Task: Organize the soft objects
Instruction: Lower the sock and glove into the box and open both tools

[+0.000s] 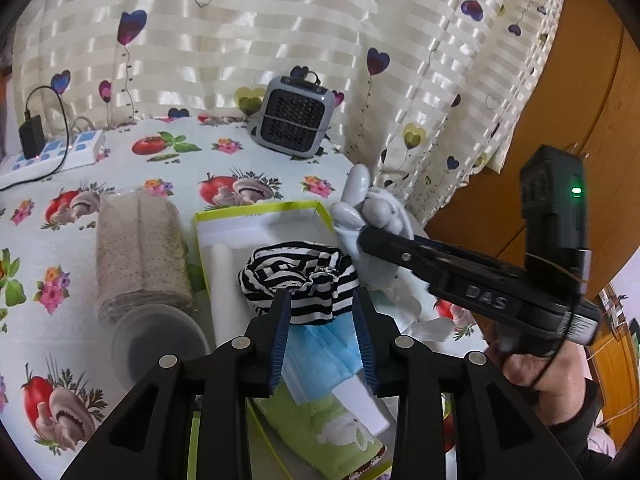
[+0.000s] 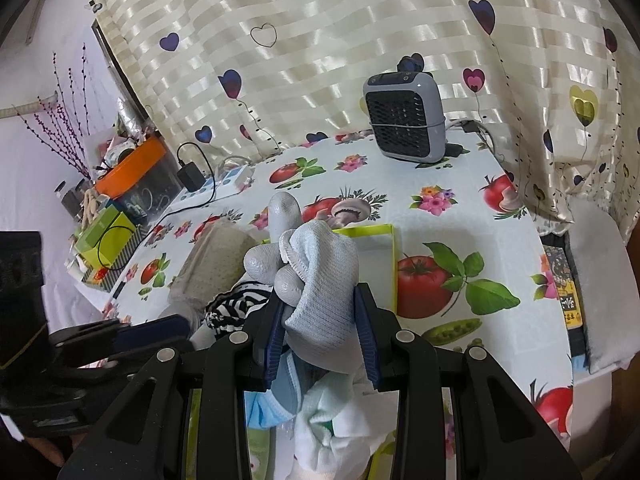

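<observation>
One orange box [image 2: 132, 170], right view only

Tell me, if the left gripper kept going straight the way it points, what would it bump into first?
Most likely the black-and-white striped fabric bundle in the yellow-green cardboard box. It lies just beyond the open left gripper, above the blue face masks; depth is hard to judge.

We see our left gripper [image 1: 322, 334] as black angular arms with silver round screws and ribbed blue pads. Our right gripper [image 1: 362, 236] bears raised "DAS" lettering, a green light and a thin black cable; a dark sleeve [image 1: 576, 436] shows.
</observation>
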Demonstrator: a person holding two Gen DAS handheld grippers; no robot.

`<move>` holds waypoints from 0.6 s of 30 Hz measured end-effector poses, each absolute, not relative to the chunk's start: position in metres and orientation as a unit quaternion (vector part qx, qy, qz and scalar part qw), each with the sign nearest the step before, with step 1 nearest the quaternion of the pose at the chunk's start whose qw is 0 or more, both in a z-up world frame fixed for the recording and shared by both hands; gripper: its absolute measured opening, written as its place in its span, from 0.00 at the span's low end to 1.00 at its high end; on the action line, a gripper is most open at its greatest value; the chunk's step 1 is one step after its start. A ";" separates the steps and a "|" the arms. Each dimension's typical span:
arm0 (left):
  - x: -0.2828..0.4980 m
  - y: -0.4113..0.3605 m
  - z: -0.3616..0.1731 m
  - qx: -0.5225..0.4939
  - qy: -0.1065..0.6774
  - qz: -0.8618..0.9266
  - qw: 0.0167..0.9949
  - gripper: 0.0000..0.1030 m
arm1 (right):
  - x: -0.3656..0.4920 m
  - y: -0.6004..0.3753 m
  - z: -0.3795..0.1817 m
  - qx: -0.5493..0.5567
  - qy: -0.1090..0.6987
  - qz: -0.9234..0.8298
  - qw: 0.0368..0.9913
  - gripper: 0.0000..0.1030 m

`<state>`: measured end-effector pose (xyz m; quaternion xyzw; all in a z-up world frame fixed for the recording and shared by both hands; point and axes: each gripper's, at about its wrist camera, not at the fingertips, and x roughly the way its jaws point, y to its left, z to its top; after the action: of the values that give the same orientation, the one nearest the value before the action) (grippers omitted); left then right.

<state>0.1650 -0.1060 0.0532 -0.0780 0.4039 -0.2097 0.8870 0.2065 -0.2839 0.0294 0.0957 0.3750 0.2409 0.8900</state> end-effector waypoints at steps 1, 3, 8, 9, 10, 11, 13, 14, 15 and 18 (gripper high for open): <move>0.163 -0.104 0.055 -0.080 0.400 -0.211 0.888 0.31 | 0.208 -0.283 0.029 0.095 0.376 0.241 0.889 0.34; 0.161 -0.103 0.057 -0.081 0.397 -0.211 0.889 0.31 | 0.212 -0.280 0.027 0.091 0.381 0.239 0.889 0.34; 0.155 -0.098 0.057 -0.086 0.398 -0.209 0.889 0.31 | 0.221 -0.269 0.027 0.071 0.382 0.231 0.892 0.35; 0.153 -0.097 0.057 -0.087 0.396 -0.208 0.890 0.31 | 0.223 -0.266 0.027 0.065 0.383 0.231 0.892 0.35; 0.152 -0.096 0.058 -0.089 0.394 -0.207 0.891 0.31 | 0.225 -0.264 0.026 0.060 0.385 0.231 0.891 0.36; 0.149 -0.094 0.059 -0.090 0.392 -0.207 0.892 0.31 | 0.228 -0.260 0.024 0.052 0.392 0.229 0.890 0.36; 0.147 -0.093 0.061 -0.090 0.390 -0.208 0.893 0.31 | 0.232 -0.254 0.021 0.032 0.404 0.224 0.886 0.36; 0.147 -0.093 0.061 -0.089 0.389 -0.208 0.893 0.31 | 0.232 -0.251 0.021 0.020 0.406 0.221 0.886 0.38; 0.146 -0.092 0.063 -0.088 0.388 -0.209 0.893 0.31 | 0.231 -0.250 0.022 0.012 0.404 0.219 0.888 0.41; 0.145 -0.091 0.064 -0.088 0.385 -0.208 0.895 0.31 | 0.224 -0.252 0.027 0.011 0.389 0.221 0.894 0.43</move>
<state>0.1452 -0.0906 0.0641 -0.0881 0.3854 -0.2075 0.8948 0.2238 -0.2520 0.0274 0.0110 0.3895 0.2212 0.8940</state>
